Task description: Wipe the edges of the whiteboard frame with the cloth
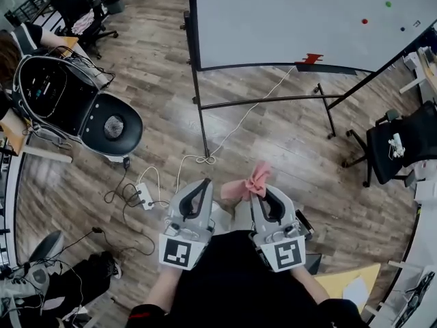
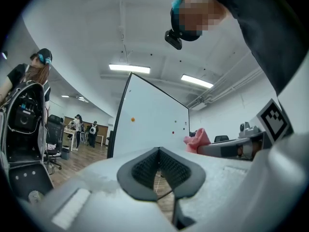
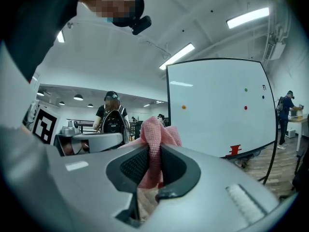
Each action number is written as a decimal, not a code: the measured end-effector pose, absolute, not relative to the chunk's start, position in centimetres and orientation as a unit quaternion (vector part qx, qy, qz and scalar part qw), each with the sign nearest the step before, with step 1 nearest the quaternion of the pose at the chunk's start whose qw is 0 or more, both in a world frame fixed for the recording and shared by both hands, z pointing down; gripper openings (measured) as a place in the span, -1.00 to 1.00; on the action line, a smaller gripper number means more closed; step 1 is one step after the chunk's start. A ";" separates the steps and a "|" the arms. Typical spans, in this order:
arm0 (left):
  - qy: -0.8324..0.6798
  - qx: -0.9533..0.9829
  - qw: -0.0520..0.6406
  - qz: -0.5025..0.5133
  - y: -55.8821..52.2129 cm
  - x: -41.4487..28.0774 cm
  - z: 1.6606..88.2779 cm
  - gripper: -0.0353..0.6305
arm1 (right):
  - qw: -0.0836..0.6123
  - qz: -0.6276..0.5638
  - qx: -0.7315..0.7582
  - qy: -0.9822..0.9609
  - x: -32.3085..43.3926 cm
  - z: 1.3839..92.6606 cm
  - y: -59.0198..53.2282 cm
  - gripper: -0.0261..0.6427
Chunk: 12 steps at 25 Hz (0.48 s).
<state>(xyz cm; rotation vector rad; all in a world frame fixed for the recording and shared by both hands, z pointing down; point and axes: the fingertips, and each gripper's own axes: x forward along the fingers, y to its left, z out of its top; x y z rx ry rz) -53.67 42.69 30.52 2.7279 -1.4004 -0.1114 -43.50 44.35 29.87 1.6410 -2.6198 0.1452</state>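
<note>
open floor (image 1: 273,149) before whiteboard (image 1: 293,19); chair (image 1: 403,145) at right.

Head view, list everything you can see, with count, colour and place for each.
whiteboard: one, white with dark frame, top right
magnets: at least three, orange, red, green, on the whiteboard
cable: one, white, along the floor below the whiteboard
power strip: one, white, on the floor left of centre
office chair: one, black, right edge
cloth: one, pink, bottom centre
left gripper: one, grey, bottom centre, jaws together, empty
right gripper: one, grey, beside it, shut on the cloth
</note>
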 end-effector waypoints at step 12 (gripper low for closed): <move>-0.488 0.871 0.045 -0.034 42.0 -55.3 31.8 -0.89 | 0.008 0.053 0.520 -0.852 -43.8 31.2 42.2 -0.78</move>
